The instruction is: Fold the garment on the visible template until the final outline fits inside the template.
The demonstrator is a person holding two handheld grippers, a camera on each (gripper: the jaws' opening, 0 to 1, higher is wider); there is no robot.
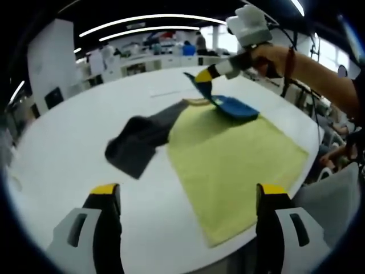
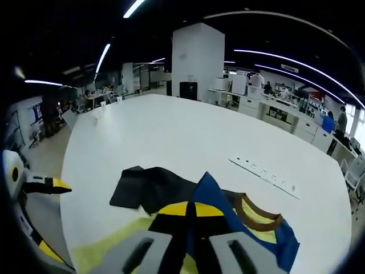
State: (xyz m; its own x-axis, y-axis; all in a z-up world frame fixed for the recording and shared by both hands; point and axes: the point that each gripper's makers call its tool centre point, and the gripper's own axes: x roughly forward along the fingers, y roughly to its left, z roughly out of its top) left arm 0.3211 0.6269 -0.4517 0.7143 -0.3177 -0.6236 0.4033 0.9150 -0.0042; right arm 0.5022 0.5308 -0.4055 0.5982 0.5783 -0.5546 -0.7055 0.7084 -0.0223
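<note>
Garment (image 1: pixel 235 107) lies along the far edge of the yellow-green template (image 1: pixel 234 160) on the white desk (image 1: pixel 74 148), right gripper (image 2: pixel 191 210) clamped on its blue fold, left gripper (image 1: pixel 188 197) hovering jaws apart; better carry that fold low, within the template's outline.

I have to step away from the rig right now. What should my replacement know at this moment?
Right gripper: shut on the blue garment, lifting one part of it off the table; a hand holds this gripper.
Left gripper: open, holding nothing, above the near side of the white table.
Blue garment: at the far end of the yellow-green template cloth.
Dark grey garment: crumpled beside the template, on the table.
Done: the blue garment is grasped.
Left: folding it until its outline fits inside the template.
</note>
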